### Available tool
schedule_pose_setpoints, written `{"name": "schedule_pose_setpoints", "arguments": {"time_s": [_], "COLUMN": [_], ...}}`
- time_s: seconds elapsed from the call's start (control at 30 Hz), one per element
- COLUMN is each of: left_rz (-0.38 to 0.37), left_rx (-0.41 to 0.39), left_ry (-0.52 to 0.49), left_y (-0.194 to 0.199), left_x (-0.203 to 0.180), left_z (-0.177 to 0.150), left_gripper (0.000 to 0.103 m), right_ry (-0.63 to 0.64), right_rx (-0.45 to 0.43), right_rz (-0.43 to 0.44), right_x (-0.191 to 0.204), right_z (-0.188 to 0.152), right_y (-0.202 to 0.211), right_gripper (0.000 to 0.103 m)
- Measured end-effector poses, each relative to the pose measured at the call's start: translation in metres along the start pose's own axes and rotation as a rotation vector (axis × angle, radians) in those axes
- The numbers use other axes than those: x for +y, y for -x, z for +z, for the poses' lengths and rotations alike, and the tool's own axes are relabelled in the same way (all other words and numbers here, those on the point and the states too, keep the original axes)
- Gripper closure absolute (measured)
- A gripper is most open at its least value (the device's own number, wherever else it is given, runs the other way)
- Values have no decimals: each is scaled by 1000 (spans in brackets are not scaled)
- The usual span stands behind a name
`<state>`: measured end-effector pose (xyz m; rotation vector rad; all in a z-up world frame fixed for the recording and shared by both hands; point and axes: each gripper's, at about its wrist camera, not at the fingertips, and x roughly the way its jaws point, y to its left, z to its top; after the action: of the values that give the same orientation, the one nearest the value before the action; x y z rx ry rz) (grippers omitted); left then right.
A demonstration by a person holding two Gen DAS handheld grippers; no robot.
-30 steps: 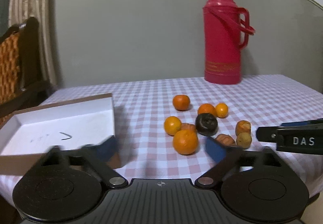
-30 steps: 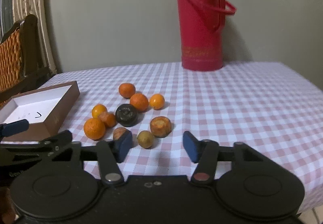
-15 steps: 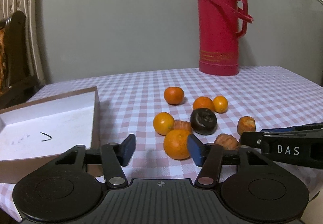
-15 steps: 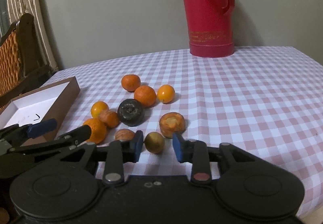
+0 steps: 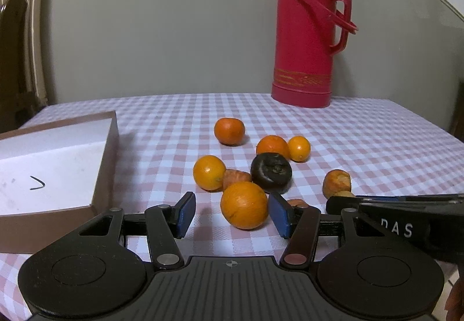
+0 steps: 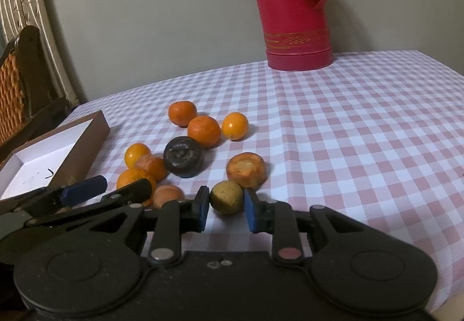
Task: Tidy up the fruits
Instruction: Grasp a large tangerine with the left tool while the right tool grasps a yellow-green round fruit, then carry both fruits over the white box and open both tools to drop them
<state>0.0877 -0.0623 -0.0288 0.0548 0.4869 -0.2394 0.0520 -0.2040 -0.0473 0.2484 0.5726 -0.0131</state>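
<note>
Right wrist: round, dull yellow-green fruit (image 6: 226,197)

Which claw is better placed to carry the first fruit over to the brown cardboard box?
Right. The right claw has just been closing and pinches the small yellow-green round fruit. The left claw only straddles the large orange, with a visible gap at its left pad.

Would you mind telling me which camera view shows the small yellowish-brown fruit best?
The right wrist view: the small yellowish-brown fruit sits whole and unobstructed between the right claw's blue pads, which press on it. In the left wrist view only its top peeks above the right claw's black finger, so its shape and the grip cannot be judged.
</note>
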Motion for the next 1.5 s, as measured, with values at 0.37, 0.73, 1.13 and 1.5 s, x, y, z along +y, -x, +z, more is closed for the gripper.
{"name": "schedule_pose_setpoints", "arguments": {"time_s": [0.37,0.73,1.13,1.5], "left_rz": [-59,-37,0,178], "left_rx": [28,4,-65,-147], "left_ry": [44,-1,-14,72], "left_y": [-9,10,61,98], "left_x": [-5,0,39,114], "left_z": [-8,-7,-7,-7], "left_gripper": [69,70,70,70], "right_ry": [31,77,130,201], "right_rx": [-10,-53,-131,-194], "right_rz": [-30,-35,94,291], "right_x": [3,10,39,104], "right_z": [-2,-3,-4,-2], "right_y": [1,13,45,41], "right_gripper": [86,87,87,87]}}
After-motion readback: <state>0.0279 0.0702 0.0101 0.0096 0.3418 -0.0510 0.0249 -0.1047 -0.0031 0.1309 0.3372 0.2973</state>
